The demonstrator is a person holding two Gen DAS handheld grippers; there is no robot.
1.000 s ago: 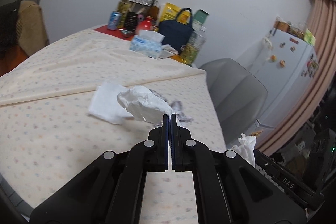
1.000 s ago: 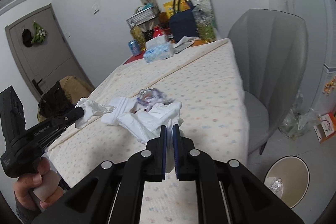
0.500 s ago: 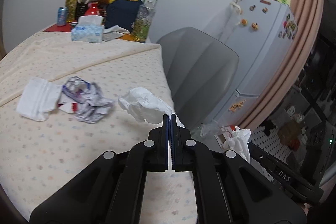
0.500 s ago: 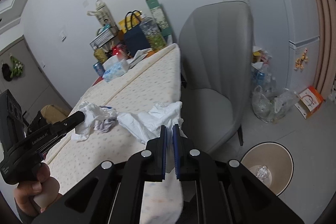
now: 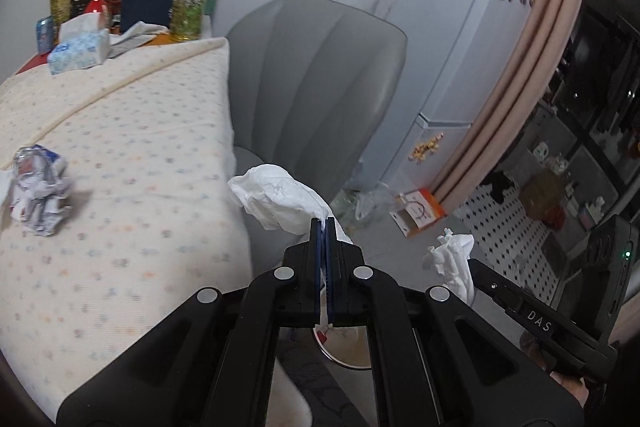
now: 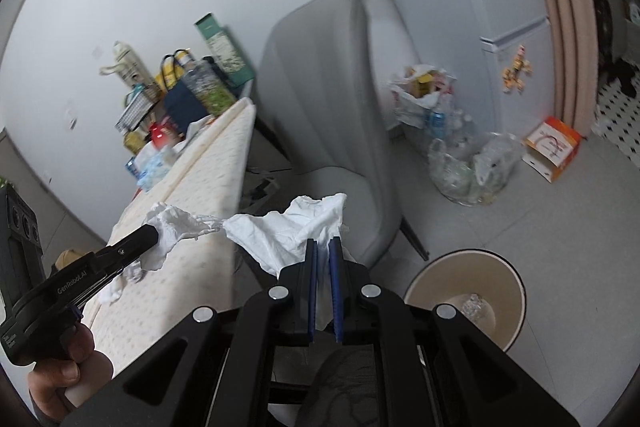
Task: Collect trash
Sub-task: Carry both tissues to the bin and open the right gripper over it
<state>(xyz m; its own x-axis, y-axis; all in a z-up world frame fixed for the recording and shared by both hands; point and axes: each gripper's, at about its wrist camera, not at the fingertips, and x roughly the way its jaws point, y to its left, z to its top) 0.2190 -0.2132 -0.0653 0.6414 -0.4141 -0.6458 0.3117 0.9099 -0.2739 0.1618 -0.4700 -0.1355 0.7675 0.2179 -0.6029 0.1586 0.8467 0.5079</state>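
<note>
Left gripper (image 5: 324, 223) clamped on crumpled white tissue (image 5: 280, 201), frame centre. Right gripper (image 6: 324, 247) clamped on second white tissue wad (image 6: 296, 231). Both likely light, soft, tear-prone; pinch bunched edge. Round beige bin (image 6: 464, 263) lower right.

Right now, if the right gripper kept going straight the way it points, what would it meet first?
Most likely the grey chair. The right gripper, shut on a crumpled tissue, aims at its seat and back. The waste bin sits lower right of that line. Depth is hard to judge here.
</note>
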